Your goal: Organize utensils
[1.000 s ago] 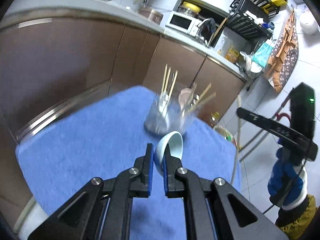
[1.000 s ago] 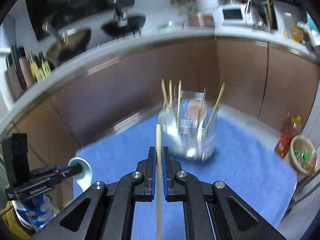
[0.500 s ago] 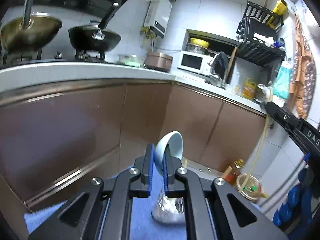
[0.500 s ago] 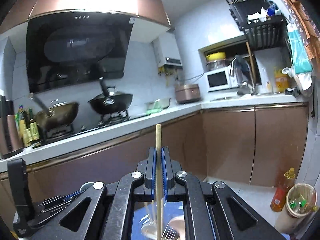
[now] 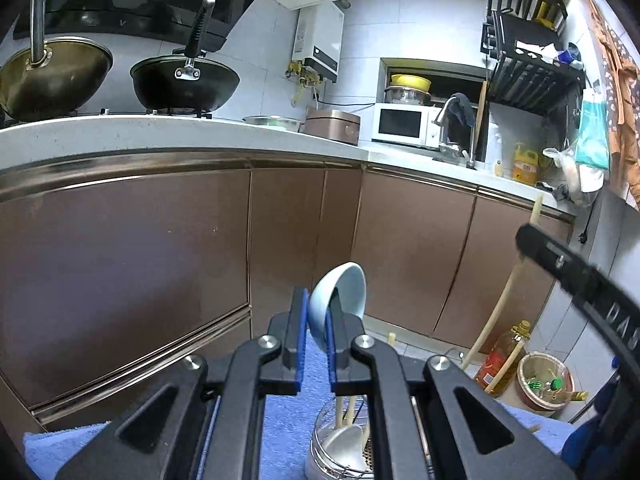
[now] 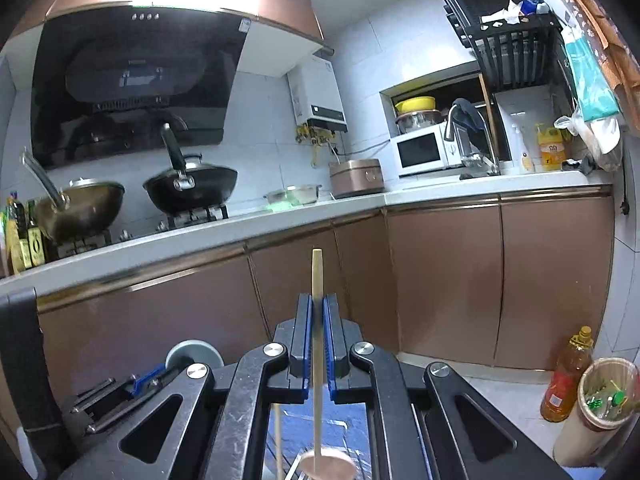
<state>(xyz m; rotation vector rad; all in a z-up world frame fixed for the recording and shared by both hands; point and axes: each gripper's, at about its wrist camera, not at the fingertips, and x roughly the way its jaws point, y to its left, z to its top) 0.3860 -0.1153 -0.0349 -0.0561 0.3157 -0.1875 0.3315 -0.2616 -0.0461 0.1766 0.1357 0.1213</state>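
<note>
Two utensils are up in our grip: the pale blue spoon point(image 5: 340, 300) clamped in our left gripper point(image 5: 316, 344), the chopstick point(image 6: 317, 320) pinched upright in our right gripper point(image 6: 317, 344); the holder point(image 5: 340, 448) sits directly below both, nearer the left

I am standing in a home kitchen. A white worktop point(image 6: 360, 204) runs along brown cabinet doors point(image 6: 448, 280) and turns a corner. To the left two woks point(image 6: 192, 188) sit on a gas hob under a dark extractor hood point(image 6: 132, 84). Farther right I see a rice cooker point(image 6: 356, 178), a white microwave point(image 6: 420, 152), a tap point(image 6: 456, 120) and a black wall rack point(image 6: 512, 52). On the tiled floor to the right stand an oil bottle point(image 6: 566, 380) and a waste bin point(image 6: 600, 404).
</note>
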